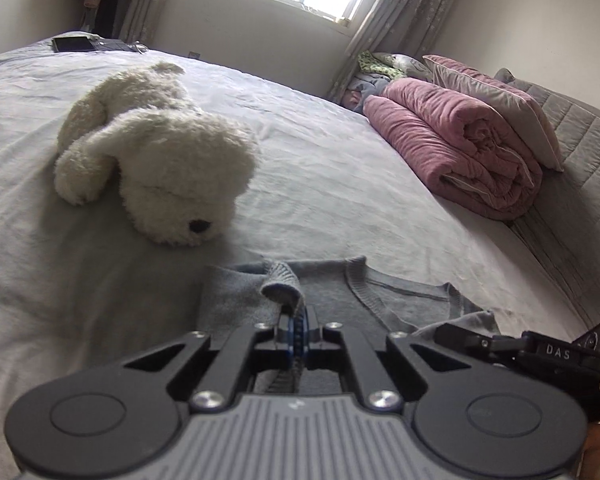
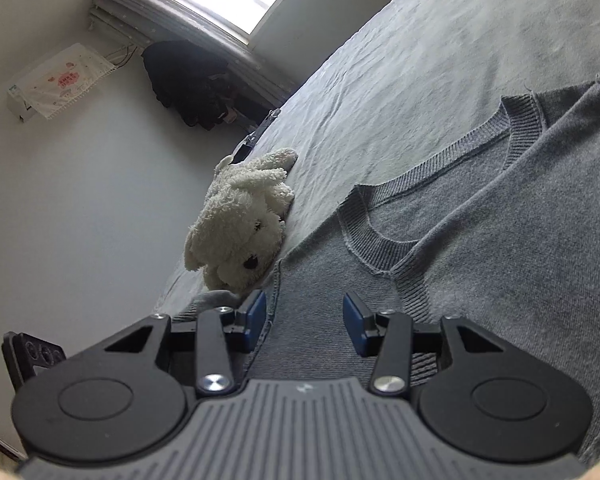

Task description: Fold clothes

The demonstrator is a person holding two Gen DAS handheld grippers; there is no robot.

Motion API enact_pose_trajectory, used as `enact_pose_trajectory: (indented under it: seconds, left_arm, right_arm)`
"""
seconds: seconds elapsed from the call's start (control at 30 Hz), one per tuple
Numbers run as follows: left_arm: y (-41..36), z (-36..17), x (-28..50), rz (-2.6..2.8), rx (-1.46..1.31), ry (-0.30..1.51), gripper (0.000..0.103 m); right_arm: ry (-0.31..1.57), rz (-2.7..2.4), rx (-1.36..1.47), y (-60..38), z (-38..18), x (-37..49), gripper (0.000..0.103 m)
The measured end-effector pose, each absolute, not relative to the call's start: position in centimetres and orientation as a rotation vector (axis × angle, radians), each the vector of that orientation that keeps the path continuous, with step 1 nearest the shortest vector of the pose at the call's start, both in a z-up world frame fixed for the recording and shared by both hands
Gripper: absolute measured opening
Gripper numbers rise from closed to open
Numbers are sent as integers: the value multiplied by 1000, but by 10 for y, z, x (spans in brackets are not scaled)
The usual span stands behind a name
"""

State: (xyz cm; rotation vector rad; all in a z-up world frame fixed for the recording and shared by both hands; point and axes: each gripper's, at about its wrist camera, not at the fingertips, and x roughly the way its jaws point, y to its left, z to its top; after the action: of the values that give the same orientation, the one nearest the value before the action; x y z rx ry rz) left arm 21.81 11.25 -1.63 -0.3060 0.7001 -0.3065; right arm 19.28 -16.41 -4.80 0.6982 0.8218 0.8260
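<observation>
A grey knitted sweater (image 1: 392,292) lies flat on the bed, neckline toward the far side. My left gripper (image 1: 294,330) is shut on a ribbed cuff or hem strip of the sweater, which curls up above the blue pads. In the right wrist view the sweater (image 2: 480,240) fills the right half, its ribbed collar (image 2: 428,184) open toward the bed. My right gripper (image 2: 305,322) is open, its blue pads (image 2: 256,320) wide apart just above the sweater's left shoulder seam, nothing between them. The right gripper's body (image 1: 540,350) shows at the right edge of the left wrist view.
A white plush dog (image 1: 156,152) lies on the pale grey bedsheet (image 1: 320,152), just beyond the sweater. A rolled pink quilt (image 1: 460,152) and pillows sit by the headboard at right. A phone (image 1: 74,44) rests at the bed's far corner. Dark clothes (image 2: 188,80) hang below the window.
</observation>
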Motion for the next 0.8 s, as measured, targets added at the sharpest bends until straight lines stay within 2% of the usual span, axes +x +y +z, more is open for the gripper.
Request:
enact_pose_trajectory:
  seconds: [0.23, 0.3, 0.43, 0.6, 0.8]
  left_arm:
    - [67, -36, 219, -400, -277, 801, 6]
    - [66, -35, 211, -405, -242, 799, 12]
    - [78, -24, 191, -389, -160, 775, 30]
    - [96, -18, 154, -430, 37, 728, 39]
    - [106, -34, 120, -515, 221, 658, 40]
  right_arm:
    - [855, 814, 752, -170, -53, 199, 50]
    - [866, 811, 744, -169, -54, 199, 50]
    - [870, 841, 719, -164, -50, 195, 51]
    - [902, 837, 560, -145, -47, 186, 51]
    - [891, 842, 362, -122, -48, 171, 51]
